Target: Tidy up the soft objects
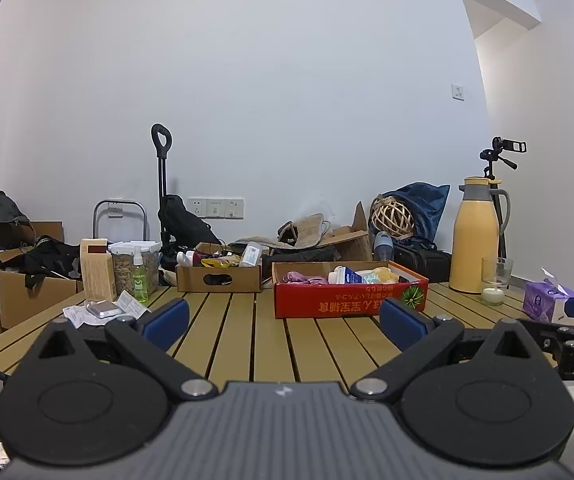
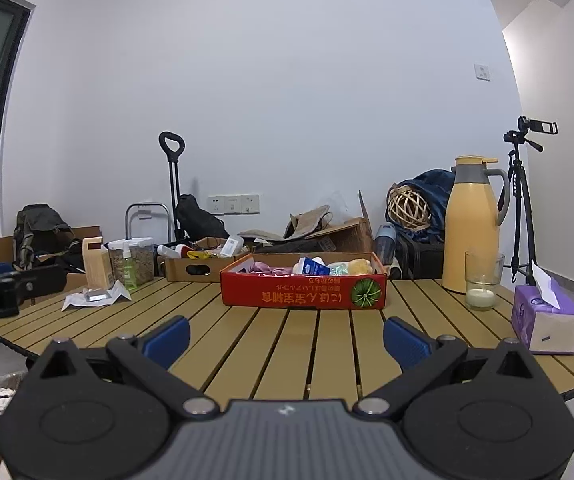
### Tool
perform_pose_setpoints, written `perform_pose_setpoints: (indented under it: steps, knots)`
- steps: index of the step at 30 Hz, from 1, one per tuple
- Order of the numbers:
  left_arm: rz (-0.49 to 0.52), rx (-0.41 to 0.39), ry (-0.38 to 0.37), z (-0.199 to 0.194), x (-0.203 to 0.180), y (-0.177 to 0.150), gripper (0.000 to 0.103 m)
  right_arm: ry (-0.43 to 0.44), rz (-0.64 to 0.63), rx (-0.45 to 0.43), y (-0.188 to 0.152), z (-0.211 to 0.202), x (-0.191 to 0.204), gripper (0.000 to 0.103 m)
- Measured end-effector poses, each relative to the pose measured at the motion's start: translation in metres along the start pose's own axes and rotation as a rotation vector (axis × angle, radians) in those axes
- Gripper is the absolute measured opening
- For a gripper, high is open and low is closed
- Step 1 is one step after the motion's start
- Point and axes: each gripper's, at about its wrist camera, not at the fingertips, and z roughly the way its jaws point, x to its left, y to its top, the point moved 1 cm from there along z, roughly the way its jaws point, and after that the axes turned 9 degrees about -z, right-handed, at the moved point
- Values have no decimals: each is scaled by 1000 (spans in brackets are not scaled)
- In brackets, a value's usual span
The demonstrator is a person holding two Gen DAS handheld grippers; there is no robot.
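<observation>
1. Several soft things, a pink cloth (image 2: 267, 269) and a yellow sponge-like lump (image 2: 360, 266), lie in the red box (image 2: 303, 295) mid-table; they look light and squashy, best pinched at a raised fold.
2. Left gripper (image 1: 285, 318) and right gripper (image 2: 286, 338) hover near the table's front edge, jaws wide apart, empty.
3. Slatted wooden table (image 2: 271, 344); gaps could snag cloth. Cluttered room behind.

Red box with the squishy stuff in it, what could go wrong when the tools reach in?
The red box is light cardboard on a slatted table, so a push from either open tool, right or left, might slide it. The glass candle and yellow jug stand near its right end; a wide swing could knock them.
</observation>
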Motion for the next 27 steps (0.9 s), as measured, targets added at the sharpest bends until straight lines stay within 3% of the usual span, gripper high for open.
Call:
perform_pose_setpoints:
  steps: [27]
  knots:
    - [-2,-6,-4,0,4,2,103,-12,-7,-15,-1,-3,-1,103]
